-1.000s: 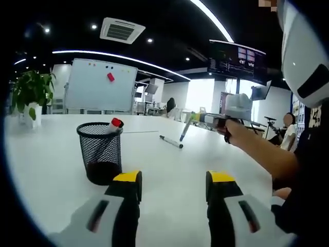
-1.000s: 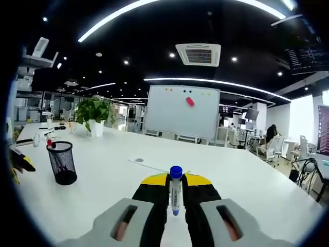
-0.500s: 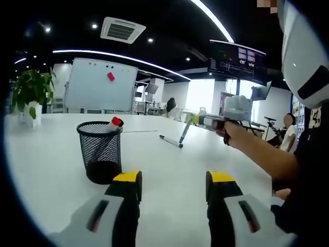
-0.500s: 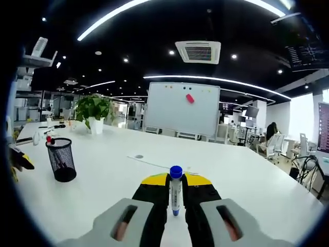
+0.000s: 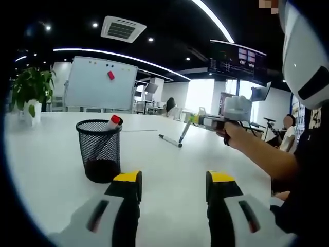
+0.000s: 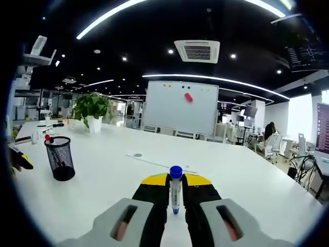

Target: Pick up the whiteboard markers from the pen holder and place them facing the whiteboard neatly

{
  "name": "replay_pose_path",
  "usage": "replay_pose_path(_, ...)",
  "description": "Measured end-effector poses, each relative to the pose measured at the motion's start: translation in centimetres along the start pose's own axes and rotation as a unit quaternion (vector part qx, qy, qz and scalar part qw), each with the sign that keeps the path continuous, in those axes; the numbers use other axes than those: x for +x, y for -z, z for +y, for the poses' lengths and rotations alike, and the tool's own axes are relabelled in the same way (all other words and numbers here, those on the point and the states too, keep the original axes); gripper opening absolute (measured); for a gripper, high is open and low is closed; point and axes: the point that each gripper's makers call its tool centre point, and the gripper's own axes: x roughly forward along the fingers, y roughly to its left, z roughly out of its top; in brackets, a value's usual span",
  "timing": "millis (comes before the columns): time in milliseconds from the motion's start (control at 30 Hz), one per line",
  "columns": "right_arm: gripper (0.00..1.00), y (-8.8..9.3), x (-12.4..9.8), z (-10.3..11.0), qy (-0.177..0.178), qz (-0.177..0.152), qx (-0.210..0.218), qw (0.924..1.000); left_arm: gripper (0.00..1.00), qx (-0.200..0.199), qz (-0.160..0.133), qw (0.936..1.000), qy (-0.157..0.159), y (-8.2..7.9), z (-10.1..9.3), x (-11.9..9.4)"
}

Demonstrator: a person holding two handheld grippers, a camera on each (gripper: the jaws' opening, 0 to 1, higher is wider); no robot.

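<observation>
A black mesh pen holder (image 5: 99, 151) stands on the white table just ahead of my left gripper (image 5: 173, 184), whose yellow-tipped jaws are open and empty. A red-capped marker (image 5: 113, 123) leans out of the holder. One dark marker (image 5: 170, 141) lies flat on the table beyond. My right gripper (image 6: 176, 181) is shut on a blue-capped marker (image 6: 175, 189), held upright above the table. In the left gripper view that right gripper (image 5: 194, 120) hangs over the lying marker with the blue marker (image 5: 184, 130) slanting down. The holder (image 6: 59, 159) is far left in the right gripper view. A whiteboard (image 6: 179, 108) stands behind the table.
A potted plant (image 6: 91, 111) sits at the table's far left edge, with small items (image 6: 31, 137) near it. The whiteboard (image 5: 98, 84) carries a red eraser (image 5: 110, 75). A thin strip and a small disc (image 6: 136, 155) lie on the table. Chairs and desks stand to the right.
The right gripper view has shifted slightly, with the holder and whiteboard sliding a little left and up. The left gripper and the markers on the table stay where they were.
</observation>
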Motion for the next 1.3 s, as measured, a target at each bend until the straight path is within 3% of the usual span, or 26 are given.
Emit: replay_pose_path(1300, 0.13, 2.6, -0.1, -0.1, 0.021, 0.040, 0.019, 0.9988, 0.51, 0.000, 0.004, 1.0000, 0.004, 0.2, -0.2, 0.0)
